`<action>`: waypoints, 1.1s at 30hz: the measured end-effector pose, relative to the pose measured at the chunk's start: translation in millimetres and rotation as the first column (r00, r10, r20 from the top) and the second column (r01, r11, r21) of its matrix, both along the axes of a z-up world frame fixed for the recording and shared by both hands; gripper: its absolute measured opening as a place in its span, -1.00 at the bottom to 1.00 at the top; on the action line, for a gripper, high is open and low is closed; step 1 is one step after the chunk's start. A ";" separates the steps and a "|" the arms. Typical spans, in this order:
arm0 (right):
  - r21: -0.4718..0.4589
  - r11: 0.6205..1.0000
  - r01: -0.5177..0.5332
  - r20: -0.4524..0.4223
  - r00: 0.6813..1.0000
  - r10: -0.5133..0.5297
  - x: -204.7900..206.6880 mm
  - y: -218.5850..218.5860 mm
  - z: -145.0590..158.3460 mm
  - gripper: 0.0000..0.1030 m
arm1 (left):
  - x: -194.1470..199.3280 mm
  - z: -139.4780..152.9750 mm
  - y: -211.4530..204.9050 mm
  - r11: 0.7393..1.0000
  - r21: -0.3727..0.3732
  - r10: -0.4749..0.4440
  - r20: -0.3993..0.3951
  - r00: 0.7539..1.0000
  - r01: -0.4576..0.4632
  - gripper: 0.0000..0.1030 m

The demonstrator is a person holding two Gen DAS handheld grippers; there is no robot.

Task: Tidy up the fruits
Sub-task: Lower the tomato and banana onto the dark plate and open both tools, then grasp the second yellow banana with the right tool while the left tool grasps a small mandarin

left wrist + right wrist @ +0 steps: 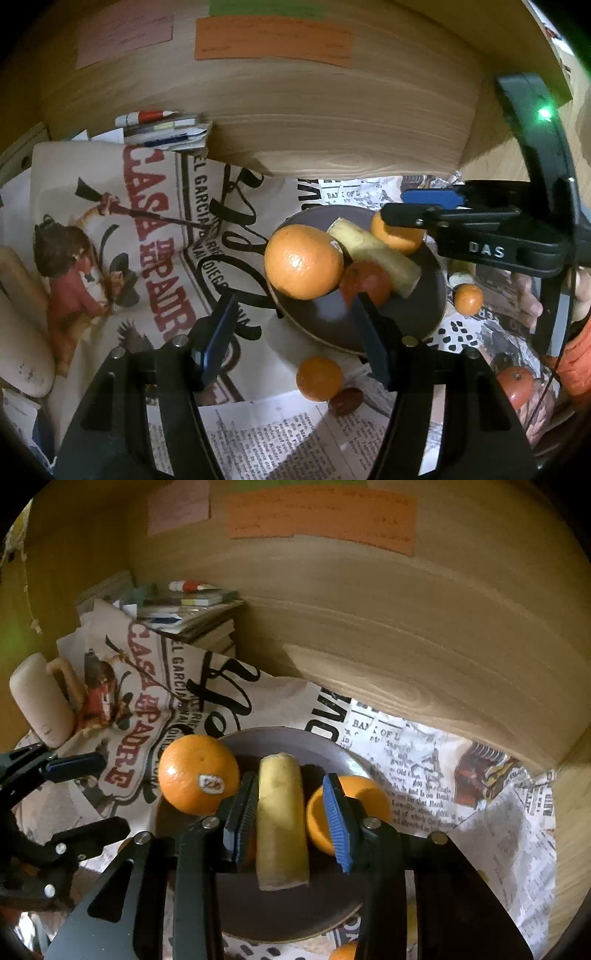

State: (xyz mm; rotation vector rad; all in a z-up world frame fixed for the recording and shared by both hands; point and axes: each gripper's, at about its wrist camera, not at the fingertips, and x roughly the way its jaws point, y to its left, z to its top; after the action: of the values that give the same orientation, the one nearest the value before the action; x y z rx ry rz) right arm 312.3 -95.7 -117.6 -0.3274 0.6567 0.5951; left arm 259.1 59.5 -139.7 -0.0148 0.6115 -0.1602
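Note:
A dark round plate (424,317) (266,742) holds a big orange (303,261) (198,773), a pale yellow banana piece (373,254) (281,819), a red-orange fruit (365,282) and a smaller orange (397,236) (365,797). My right gripper (291,816) (406,210) is open over the plate, its blue pads either side of the banana piece. My left gripper (291,332) is open and empty, just in front of the plate's near rim. Loose on the newspaper lie an orange (319,378), a dark red fruit (346,400), a small orange (468,299) and a tomato (515,384).
A wooden panel (332,122) (406,635) with orange and pink notes rises behind the plate. A stack of papers with a marker (166,131) (184,605) lies at the back left. A beige roll (22,332) (40,701) lies at the left. Newspaper covers the surface.

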 end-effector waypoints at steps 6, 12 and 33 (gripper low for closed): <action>0.017 0.999 0.042 0.021 0.999 -0.042 -11.5 -23.7 7.5 -0.19 | -6.1 3.8 1.9 1.000 -0.007 0.005 0.014 1.000 -0.005 0.24; 0.039 0.989 0.142 0.032 0.989 -0.144 -16.6 -68.6 17.2 -0.15 | -13.1 6.1 -0.3 1.000 0.004 0.011 0.028 1.000 -0.011 0.24; -0.030 0.937 0.349 -0.181 0.920 -0.349 28.5 -125.7 -59.8 0.59 | -28.7 -20.6 -3.5 0.999 0.028 0.022 -0.022 1.000 -0.021 0.32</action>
State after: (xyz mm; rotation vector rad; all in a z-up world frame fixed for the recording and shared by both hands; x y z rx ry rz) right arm 340.8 -221.4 -177.4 -0.1457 0.8700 0.2847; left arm 230.5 56.0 -160.2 0.0038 0.6355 -0.1308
